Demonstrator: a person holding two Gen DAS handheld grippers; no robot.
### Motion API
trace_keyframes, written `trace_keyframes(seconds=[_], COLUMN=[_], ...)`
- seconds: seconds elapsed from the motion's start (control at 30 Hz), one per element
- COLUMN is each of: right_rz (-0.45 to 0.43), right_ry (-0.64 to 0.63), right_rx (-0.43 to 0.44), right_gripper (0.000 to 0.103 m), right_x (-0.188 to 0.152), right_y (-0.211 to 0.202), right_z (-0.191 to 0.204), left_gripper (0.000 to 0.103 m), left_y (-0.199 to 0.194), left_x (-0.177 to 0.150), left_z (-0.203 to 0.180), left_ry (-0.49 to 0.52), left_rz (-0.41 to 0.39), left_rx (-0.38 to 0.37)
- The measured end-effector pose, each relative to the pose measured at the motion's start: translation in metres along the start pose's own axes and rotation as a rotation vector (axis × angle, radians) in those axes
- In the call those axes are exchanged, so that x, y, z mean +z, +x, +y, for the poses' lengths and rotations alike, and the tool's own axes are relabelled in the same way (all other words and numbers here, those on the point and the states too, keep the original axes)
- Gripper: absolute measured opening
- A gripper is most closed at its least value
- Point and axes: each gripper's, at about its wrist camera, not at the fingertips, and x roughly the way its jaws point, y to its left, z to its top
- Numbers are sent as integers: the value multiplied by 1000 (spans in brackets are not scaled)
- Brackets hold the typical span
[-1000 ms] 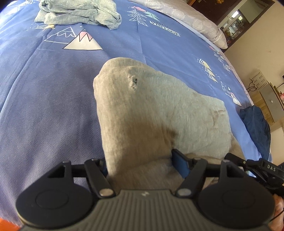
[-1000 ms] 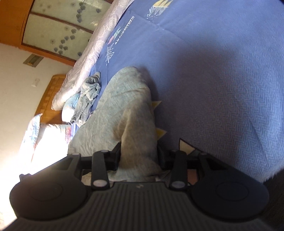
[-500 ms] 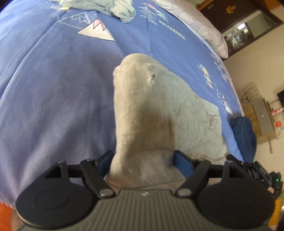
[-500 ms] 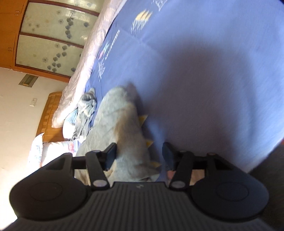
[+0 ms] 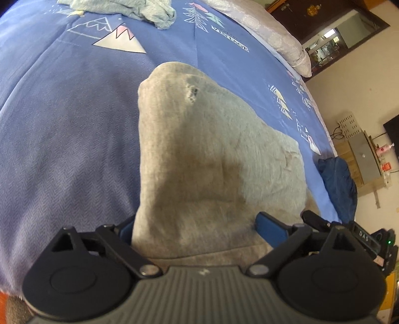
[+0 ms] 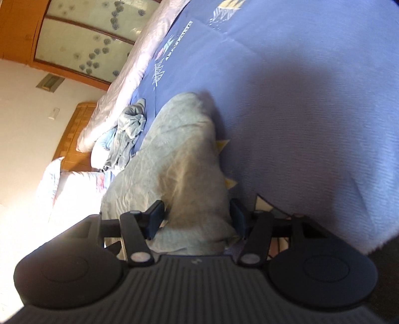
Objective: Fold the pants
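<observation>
Grey pants (image 5: 212,154) lie on the blue bedspread (image 5: 62,139), their near edge lifted toward the camera. My left gripper (image 5: 197,228) has its blue pads wide apart, with the raised pants edge lying between them. In the right wrist view the pants (image 6: 184,159) run away from me. My right gripper (image 6: 197,216) has its fingers (image 6: 155,218) spread, with the pants' near corner sitting between them. The right gripper shows at the right edge of the left wrist view (image 5: 324,221).
A crumpled light-blue garment (image 5: 129,8) lies at the far end of the bed and shows in the right wrist view (image 6: 129,129). A dark-blue garment (image 5: 336,184) hangs at the bed's right edge. A pillow (image 5: 269,32) and wooden furniture (image 5: 361,159) lie beyond.
The right gripper opened half a second ago and now sits closer over the pants corner. The left gripper stayed open around the raised edge and shifted slightly.
</observation>
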Motion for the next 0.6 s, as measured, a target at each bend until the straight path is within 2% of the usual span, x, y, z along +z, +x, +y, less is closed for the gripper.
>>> trace_keyframes(seconds=[0.03,0.13,0.23,0.33,0.43,0.6], right_rz=[8,-2,-35,-72,-95,-172], right_ry=[-17,-37,-134,-239,-318,-438], right_rx=[-14,-17,6,60,131,281], right_gripper=[39,31,29,29,28,28], right_x=[-1,-7,-1,16,42,95], right_y=[3,6,1,1,16,67], right_z=[3,16,48,92,144,239], left_gripper=[84,63,56,50,49,49], left_y=[0,-1,-20,-56,-99,-164], left_x=[-1,-4,8,38,84,177], left_z=[-3,-13,-14,-18,-25,-30], left_ry=[16,62,57,75,95,145], left_rz=[-11,-29,-59,-150,-262,-473], left_rx=[18,66,33,-16,-35,5])
